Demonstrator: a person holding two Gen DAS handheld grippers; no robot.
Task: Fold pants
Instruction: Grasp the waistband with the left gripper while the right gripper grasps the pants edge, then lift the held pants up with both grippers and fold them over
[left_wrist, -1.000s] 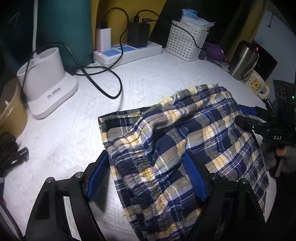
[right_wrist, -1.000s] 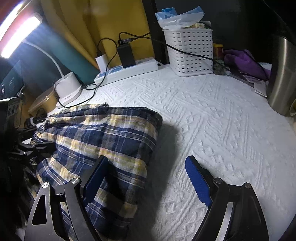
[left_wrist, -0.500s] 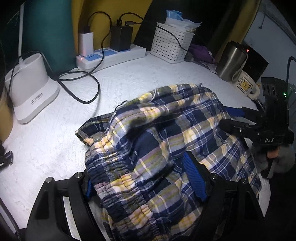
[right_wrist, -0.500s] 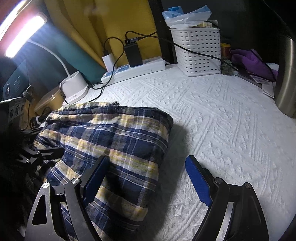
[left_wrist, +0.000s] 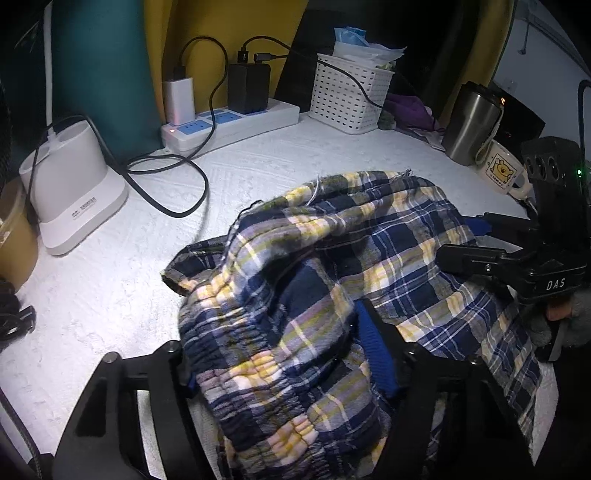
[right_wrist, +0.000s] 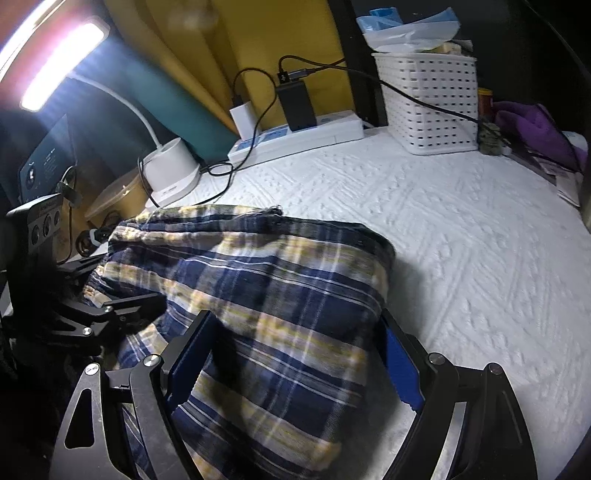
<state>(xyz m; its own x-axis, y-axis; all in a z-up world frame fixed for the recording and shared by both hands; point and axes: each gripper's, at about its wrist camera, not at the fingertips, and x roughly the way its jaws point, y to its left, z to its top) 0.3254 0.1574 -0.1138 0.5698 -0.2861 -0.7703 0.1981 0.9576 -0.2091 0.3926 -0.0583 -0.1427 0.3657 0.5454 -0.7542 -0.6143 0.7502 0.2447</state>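
A pair of navy, yellow and white plaid pants (left_wrist: 332, 280) lies bunched on a white textured worktop (right_wrist: 461, 229), toward its near edge. 2 tools work it from opposite sides.

The left hand-held gripper (left_wrist: 280, 354) has the gathered elastic waistband piled between its blue-padded fingers; the fingers sit wide apart with cloth filling the gap, so it reads as a loose hold on the band, not a tight pinch. Holding the waistband probably lets that end be carried over the legs.

The right hand-held gripper (right_wrist: 295, 354) straddles the folded leg end, its fingers spread on either side of the thick fabric, apparently bracing or gathering that end (whether the pads press the cloth is hard to tell).

Along the far edge of the worktop stand a white power strip (left_wrist: 236, 122) with chargers plugged in, a white lamp base (left_wrist: 70, 184), and a white slotted basket (right_wrist: 428, 99). A steel tumbler (left_wrist: 471, 122) and a cartoon mug (left_wrist: 500, 170) sit near the right edge, clear of the cloth.
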